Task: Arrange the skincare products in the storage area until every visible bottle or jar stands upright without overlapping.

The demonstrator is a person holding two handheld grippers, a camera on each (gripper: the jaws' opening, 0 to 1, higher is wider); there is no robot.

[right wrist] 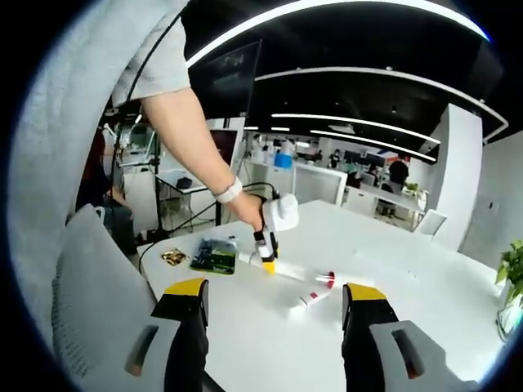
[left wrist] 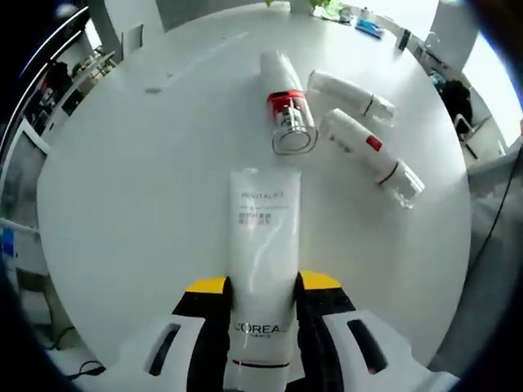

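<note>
Left gripper [left wrist: 260, 298]: jaws clamped on the white tube [left wrist: 263, 245], gripped low on its body by the printed end; the tube runs forward from the jaws over the table [left wrist: 131, 188].
Right gripper [right wrist: 274, 314]: jaws held well apart with nothing between them, above the near edge of the table in the right gripper view.
Remaining products: three bottles are seen lying on their sides beyond the tube, namely a red-collared bottle [left wrist: 284, 102] with a clear cap, a second bottle [left wrist: 351, 94] and a third bottle [left wrist: 372, 155] just beside it. None is upright.
Left gripper seen from the right: it is held by a hand [right wrist: 245, 208] over the table [right wrist: 425, 269], with bottles [right wrist: 315, 296] lying near it.
Step in hand: the tube is judged to be on its way to being stood on end.
How it is best done: the tube should be turned until its flat cap end faces the table, lowered onto bare surface well apart from the lying bottles, and settled square before the jaws are eased off slowly, since a soft tube is likely to topple.
Risk: a tilted release could send the tube onto the red-collared bottle.
Progress: early; all four items are judged still to be stood up.
</note>
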